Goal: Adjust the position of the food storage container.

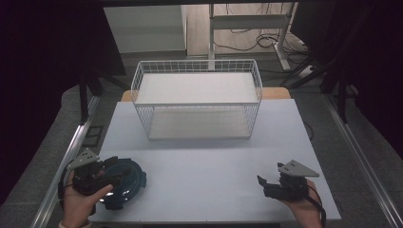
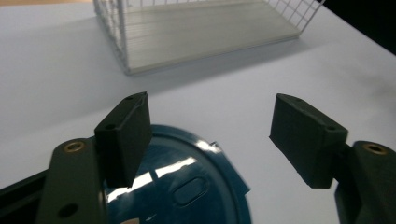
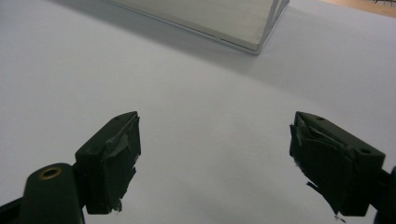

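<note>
**One lid, one basket, two grippers**

On the white rectangular table (image 1: 204, 161): one round dark-blue plastic lid with side tabs (image 1: 124, 183), lying flat at the near left corner. Directly above it, left gripper (image 1: 111, 178), jaws spread wide, lid visible beneath and between them in the left gripper view (image 2: 196, 186), no contact visible. At the near right, right gripper (image 1: 266, 183), jaws likewise spread over bare tabletop, holding nothing. Farther back, centred, one white wire basket (image 1: 197, 102), well apart from the lid.

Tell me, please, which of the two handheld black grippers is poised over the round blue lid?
The left gripper: its open jaws hover over the round blue lid, while the right gripper is over bare white table.
</note>
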Motion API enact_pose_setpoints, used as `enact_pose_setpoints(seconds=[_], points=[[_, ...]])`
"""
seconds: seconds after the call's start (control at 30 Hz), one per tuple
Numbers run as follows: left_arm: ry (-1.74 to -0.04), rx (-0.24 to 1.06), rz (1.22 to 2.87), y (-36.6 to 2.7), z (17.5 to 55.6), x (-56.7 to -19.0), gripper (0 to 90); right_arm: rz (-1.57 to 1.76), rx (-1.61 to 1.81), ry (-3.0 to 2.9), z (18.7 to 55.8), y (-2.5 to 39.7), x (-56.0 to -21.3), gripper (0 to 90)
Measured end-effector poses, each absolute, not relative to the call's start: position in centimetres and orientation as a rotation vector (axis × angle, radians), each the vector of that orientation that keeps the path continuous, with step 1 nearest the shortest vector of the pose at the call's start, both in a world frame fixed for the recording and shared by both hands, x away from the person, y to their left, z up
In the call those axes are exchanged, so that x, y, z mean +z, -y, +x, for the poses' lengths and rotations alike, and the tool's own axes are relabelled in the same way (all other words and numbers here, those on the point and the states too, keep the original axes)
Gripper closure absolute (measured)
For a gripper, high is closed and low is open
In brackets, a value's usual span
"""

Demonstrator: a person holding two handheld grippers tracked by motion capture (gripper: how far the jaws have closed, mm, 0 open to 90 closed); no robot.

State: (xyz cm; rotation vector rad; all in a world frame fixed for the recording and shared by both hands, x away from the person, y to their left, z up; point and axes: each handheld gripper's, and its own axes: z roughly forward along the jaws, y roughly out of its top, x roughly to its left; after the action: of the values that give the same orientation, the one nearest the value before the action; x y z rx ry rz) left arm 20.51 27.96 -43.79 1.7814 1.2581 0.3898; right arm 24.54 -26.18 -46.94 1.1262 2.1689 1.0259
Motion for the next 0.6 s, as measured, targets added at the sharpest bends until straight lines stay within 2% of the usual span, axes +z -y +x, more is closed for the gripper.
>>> enact_pose_setpoints(seconds=[0.23, 0.4, 0.43, 0.47, 0.53, 0.6], points=[[-1.285, 0.396, 1.827, -28.9, 20.2, -44.0, 39.6, 1.138, 1.006, -2.174, 24.7, 26.3, -47.2, 16.0], [-1.305, 0.419, 1.843, -29.5, 20.0, -44.1, 56.3, 1.140, 0.997, -2.175, 24.7, 26.4, -47.3, 16.0], [-1.311, 0.425, 1.845, -29.7, 19.9, -44.1, 56.3, 1.138, 0.993, -2.178, 24.7, 26.4, -47.3, 16.0], [-1.317, 0.430, 1.849, -29.8, 19.8, -44.1, 63.8, 1.139, 0.988, -2.180, 24.8, 26.4, -47.4, 16.0], [-1.318, 0.443, 1.859, -30.1, 19.6, -44.2, 66.7, 1.135, 0.981, -2.184, 24.8, 26.4, -47.4, 16.0], [-1.325, 0.445, 1.857, -30.5, 19.4, -44.3, 75.8, 1.133, 0.975, -2.186, 24.8, 26.4, -47.5, 16.0]])
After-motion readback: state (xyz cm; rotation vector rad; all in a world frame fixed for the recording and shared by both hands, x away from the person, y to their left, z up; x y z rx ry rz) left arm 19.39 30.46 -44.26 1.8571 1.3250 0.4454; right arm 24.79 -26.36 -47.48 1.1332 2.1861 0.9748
